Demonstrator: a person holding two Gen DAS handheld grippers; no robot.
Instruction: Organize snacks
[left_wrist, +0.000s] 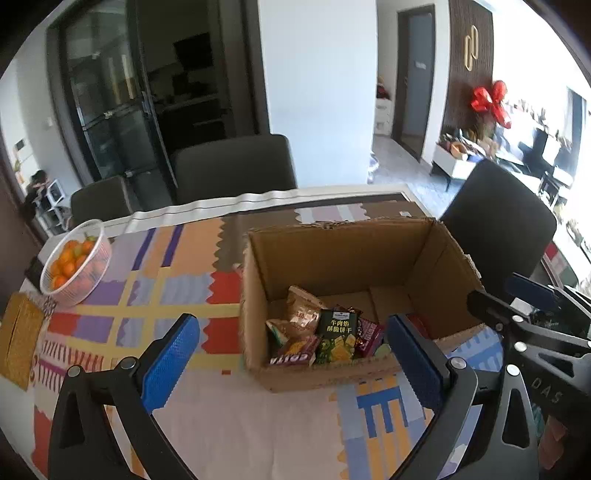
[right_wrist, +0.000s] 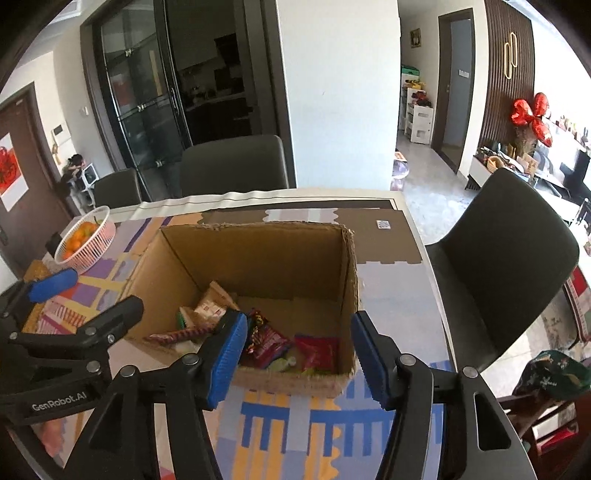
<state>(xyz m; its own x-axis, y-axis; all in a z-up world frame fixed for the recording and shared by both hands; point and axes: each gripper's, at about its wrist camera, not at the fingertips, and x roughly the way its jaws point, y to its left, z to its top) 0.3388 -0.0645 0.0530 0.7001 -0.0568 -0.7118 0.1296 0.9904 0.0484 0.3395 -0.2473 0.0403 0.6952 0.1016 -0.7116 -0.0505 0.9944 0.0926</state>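
Blue ribbed pads are seen on the black fingers of the left gripper (left_wrist: 291, 354) at the bottom of the left wrist view, spread wide apart with nothing between them. In the right wrist view the right gripper (right_wrist: 299, 354) is likewise seen released, its blue pads parted and empty, framing the near wall of the open brown cardboard box (right_wrist: 207, 254). Under both grippers a patterned tablecloth in orange, purple, blue and red (left_wrist: 147, 295) is spread over the table. Just beyond the fingertips, at the centre of each frame, the box is stood upright on the cloth with its top open. On its floor, against the near wall, the assorted snack packets (left_wrist: 325, 336) are piled: a dark green packet with yellow print, a tan crinkled bag, and red and purple wrappers. The far part of the box floor is left bare. At the left edge of the left wrist view a yellow textured box (left_wrist: 18, 336) is seen, and further back a white slatted basket of orange fruit (left_wrist: 75, 258) is placed near the table's far left corner. Behind the table, dark grey chairs (left_wrist: 236, 166) are drawn up, and a red bow-shaped balloon (left_wrist: 491, 101) is seen in the upper right.
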